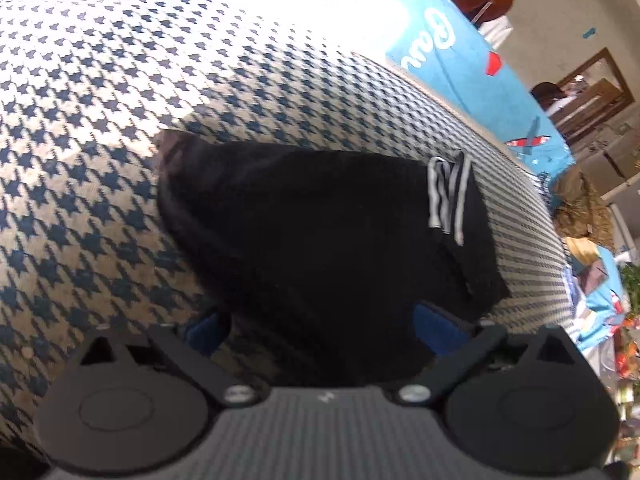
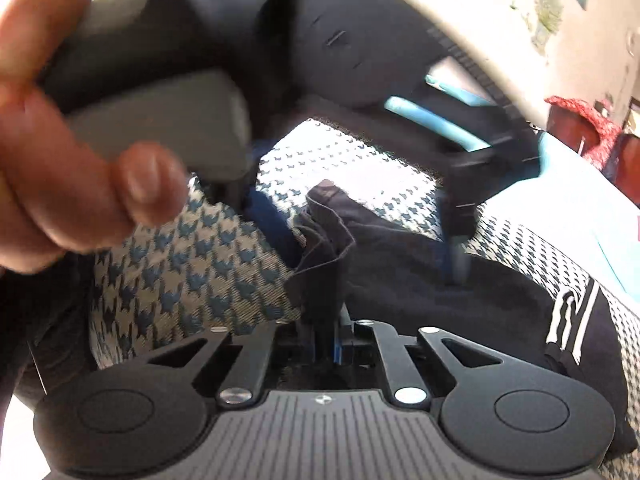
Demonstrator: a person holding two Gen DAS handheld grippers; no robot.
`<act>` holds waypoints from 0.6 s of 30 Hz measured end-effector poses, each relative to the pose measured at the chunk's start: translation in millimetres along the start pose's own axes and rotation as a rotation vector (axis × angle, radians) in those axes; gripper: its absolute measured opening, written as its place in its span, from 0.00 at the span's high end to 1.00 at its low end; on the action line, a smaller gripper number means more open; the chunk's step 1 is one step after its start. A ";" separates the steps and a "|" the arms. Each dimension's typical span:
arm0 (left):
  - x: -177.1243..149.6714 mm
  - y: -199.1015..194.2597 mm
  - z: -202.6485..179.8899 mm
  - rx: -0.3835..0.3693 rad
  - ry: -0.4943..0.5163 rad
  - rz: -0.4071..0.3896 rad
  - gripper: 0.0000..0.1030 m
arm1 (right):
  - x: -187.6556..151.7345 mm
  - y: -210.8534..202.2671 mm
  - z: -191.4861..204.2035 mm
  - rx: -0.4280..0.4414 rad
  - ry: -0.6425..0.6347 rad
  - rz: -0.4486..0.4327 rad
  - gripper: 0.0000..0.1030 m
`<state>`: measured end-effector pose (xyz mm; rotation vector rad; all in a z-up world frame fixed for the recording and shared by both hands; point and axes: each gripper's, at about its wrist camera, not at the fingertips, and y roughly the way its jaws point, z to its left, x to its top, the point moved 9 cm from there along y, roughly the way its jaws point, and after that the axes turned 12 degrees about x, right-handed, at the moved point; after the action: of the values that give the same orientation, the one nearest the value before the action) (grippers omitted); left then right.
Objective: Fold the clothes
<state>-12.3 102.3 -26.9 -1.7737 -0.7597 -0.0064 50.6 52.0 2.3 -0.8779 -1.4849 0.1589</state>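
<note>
- A black garment with a small white-striped patch lies bunched in the middle of the left wrist view, on a houndstooth cloth that covers the surface.
- The left tool has its blue pads spread wide apart, one each side of the garment's near end at the bottom of the frame; the fabric sits between them but nothing is pinched.
- The right tool is drawn together low in its own view, clamped on a dark fold of the garment that rises from between the fingers.
- In the upper half of the right wrist view the other tool's body is blurred, with a hand gripping its handle at upper left.
- My guess: one edge is gathered and the second hold is being set up for a fold.
- Next, the left tool likely needs to shut on its end, then both lift and lay the fabric over evenly; the bunching could hide a second layer.
</note>
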 end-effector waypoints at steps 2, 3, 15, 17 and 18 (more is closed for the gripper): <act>3.2 4.7 7.5 0.023 -0.027 0.006 0.01 | 2.1 -4.4 -8.5 0.002 0.025 -0.017 0.93; 5.1 7.0 11.0 0.031 -0.040 0.008 0.01 | 3.2 -5.1 -11.7 0.003 0.030 -0.022 0.93; 38.3 29.6 15.2 0.064 -0.058 -0.022 0.13 | -4.1 -27.5 -51.3 0.007 0.059 -0.055 0.93; 41.0 31.0 16.2 0.072 -0.064 -0.033 0.31 | -3.8 -27.2 -56.7 0.006 0.062 -0.057 0.93; 42.0 31.4 17.4 0.077 -0.069 -0.039 0.36 | -3.7 -27.2 -59.0 0.005 0.064 -0.058 0.93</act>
<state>30.0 133.3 -44.3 -1.6927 -0.8335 0.0570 91.9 6.9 24.3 -0.8276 -1.4481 0.0914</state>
